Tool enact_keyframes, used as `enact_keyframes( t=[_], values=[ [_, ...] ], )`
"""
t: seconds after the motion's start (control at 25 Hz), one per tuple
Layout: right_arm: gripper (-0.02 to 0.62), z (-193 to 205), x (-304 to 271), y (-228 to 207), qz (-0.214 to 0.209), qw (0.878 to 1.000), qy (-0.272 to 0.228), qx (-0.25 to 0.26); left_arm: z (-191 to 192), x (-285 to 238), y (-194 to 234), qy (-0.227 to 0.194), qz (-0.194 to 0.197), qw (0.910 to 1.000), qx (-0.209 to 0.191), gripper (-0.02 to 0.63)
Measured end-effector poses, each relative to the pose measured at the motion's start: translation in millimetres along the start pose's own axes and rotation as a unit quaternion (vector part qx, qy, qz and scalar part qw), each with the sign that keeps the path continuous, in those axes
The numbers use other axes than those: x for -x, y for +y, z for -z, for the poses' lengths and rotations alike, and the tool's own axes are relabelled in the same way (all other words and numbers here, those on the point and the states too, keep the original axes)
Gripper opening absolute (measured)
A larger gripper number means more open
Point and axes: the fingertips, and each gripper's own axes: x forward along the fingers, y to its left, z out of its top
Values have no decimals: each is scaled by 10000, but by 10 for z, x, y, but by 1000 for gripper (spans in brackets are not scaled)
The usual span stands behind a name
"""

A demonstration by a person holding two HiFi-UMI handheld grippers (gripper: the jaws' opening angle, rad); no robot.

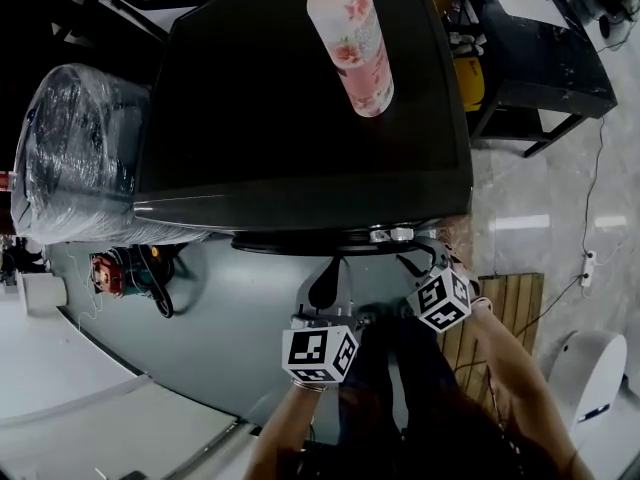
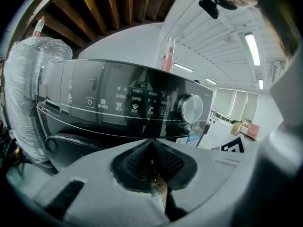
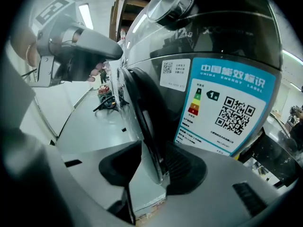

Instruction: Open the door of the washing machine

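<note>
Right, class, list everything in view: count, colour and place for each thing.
washing machine: one, dark grey, centre
door: one, dark with a silvery rim, machine's front
dial: one, silver, control panel's right
energy label: one, blue and white, machine's front
bottle: one, pink, upright on the machine
wrapped bulk: one, clear plastic, left of the machine
pallet: one, wooden, floor at right
left gripper: one, grey, jaws shut, empty
right gripper: one, grey, jaws open around the door's rim

Bottle (image 1: 358,48) cap cut off; door (image 1: 300,245) mostly hidden.
</note>
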Motion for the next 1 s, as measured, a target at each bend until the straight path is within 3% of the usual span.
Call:
enact_keyframes(
  t=[0.4, 1.0],
  values=[
    [140, 80, -197, 120, -382, 9976, 99, 571, 106, -67, 66, 22, -41, 10000, 57, 12],
    [107, 138, -288, 127, -226, 9932, 239, 1116, 160, -168, 138, 58, 174, 9998, 73, 12]
  ],
)
